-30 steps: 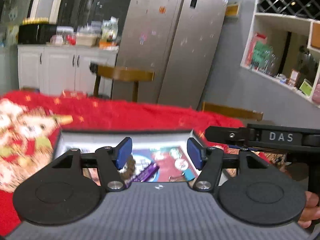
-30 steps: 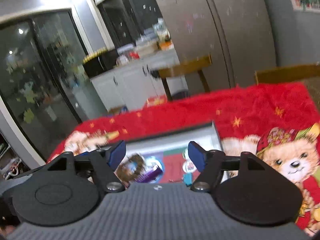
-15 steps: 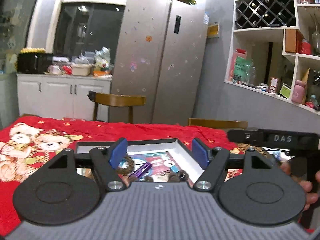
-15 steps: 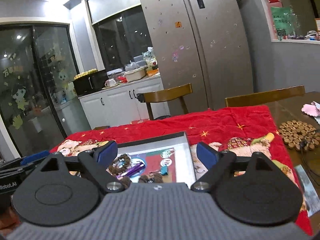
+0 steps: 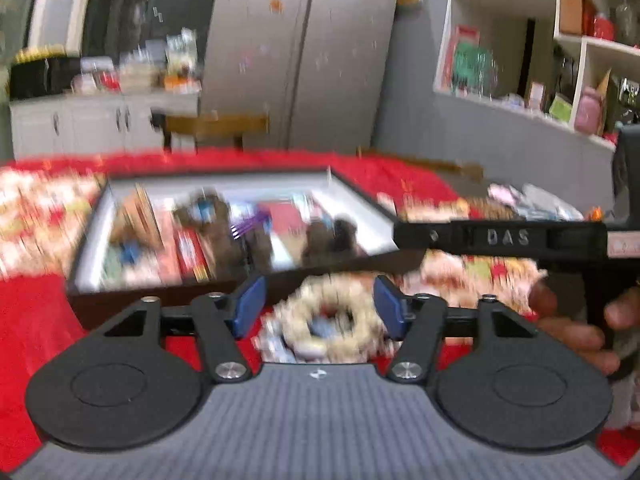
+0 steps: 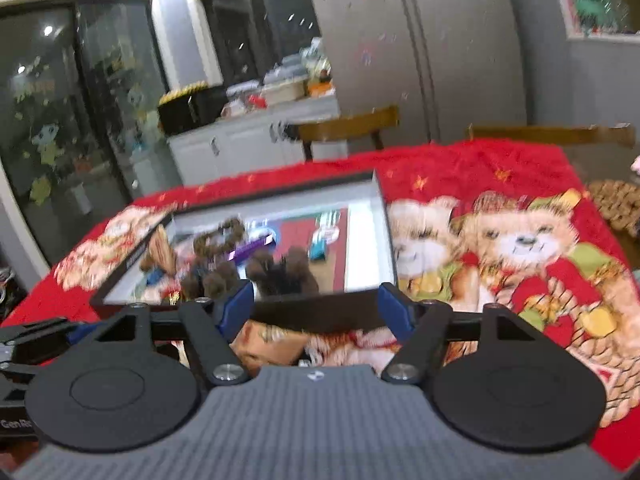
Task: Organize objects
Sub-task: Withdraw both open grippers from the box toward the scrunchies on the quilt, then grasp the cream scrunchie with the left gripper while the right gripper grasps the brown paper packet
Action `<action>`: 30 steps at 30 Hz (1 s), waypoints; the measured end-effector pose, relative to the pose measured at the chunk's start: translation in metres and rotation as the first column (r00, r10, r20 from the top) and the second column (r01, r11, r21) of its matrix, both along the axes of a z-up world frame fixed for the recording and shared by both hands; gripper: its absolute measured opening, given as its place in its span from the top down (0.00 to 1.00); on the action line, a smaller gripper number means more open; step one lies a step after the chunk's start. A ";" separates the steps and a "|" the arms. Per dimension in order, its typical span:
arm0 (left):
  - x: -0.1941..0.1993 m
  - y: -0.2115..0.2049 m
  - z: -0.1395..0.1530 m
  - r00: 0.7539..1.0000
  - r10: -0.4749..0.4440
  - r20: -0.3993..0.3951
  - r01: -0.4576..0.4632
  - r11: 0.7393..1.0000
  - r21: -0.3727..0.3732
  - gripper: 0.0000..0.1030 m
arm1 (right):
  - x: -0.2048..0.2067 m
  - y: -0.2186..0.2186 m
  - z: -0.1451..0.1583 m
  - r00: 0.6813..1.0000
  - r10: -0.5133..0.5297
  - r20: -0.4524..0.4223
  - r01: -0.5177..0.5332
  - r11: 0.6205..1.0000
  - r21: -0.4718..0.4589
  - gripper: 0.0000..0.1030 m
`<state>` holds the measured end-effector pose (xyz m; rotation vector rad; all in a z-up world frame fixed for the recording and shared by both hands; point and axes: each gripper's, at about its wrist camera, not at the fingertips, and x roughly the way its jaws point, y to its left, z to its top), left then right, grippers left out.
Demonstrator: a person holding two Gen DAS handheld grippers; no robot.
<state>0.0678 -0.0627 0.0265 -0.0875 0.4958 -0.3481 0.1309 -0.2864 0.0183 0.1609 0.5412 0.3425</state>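
A shallow dark-framed box (image 5: 362, 196) (image 6: 386, 240) lies on the red teddy-bear cloth and holds several small things: brown bead bracelets (image 6: 220, 236), a purple stick (image 6: 250, 250), dark fuzzy balls (image 6: 288, 270). A pale bead bracelet (image 5: 332, 322) lies on the cloth in front of the box, between the fingers of my open, empty left gripper (image 5: 318, 308). My right gripper (image 6: 316, 310) is open and empty just before the box's near edge; it also shows in the left wrist view (image 5: 500, 238). Both views are blurred.
The red cloth (image 6: 500, 240) covers the table. A round wooden-bead mat (image 6: 616, 204) lies at the right edge. Wooden chairs (image 6: 348, 124) stand behind the table, then a fridge (image 5: 304, 52), counter and wall shelves (image 5: 540, 52).
Both grippers have tilted down and drawn back toward the near edge of the box. The pale bracelet in front of the box has come into view between the left fingers.
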 end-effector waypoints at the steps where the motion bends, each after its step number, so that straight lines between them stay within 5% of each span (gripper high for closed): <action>1: 0.002 -0.001 -0.006 1.000 -0.011 -0.026 0.011 1.000 -0.001 0.42 | 0.003 -0.001 -0.003 1.000 0.018 -0.019 -0.018 1.000 -0.001 0.27; 7: 0.010 -0.010 -0.026 0.998 -0.036 -0.060 0.040 0.997 0.060 0.43 | 0.005 -0.002 -0.020 0.997 0.063 -0.053 -0.062 0.998 0.006 0.27; 19: 0.018 -0.008 -0.026 0.996 0.021 -0.086 -0.017 0.999 0.041 0.44 | 0.007 -0.001 -0.022 0.996 0.066 -0.060 -0.064 0.997 0.040 0.27; 28: 0.009 -0.001 -0.024 0.997 0.061 -0.054 -0.061 0.998 0.012 0.71 | -0.003 0.008 -0.023 0.992 0.119 -0.027 -0.119 0.993 0.024 0.26; 30: 0.007 0.001 -0.023 0.995 0.096 -0.038 -0.096 0.995 0.012 0.86 | -0.004 0.011 -0.022 0.991 0.133 -0.022 -0.133 0.991 0.017 0.26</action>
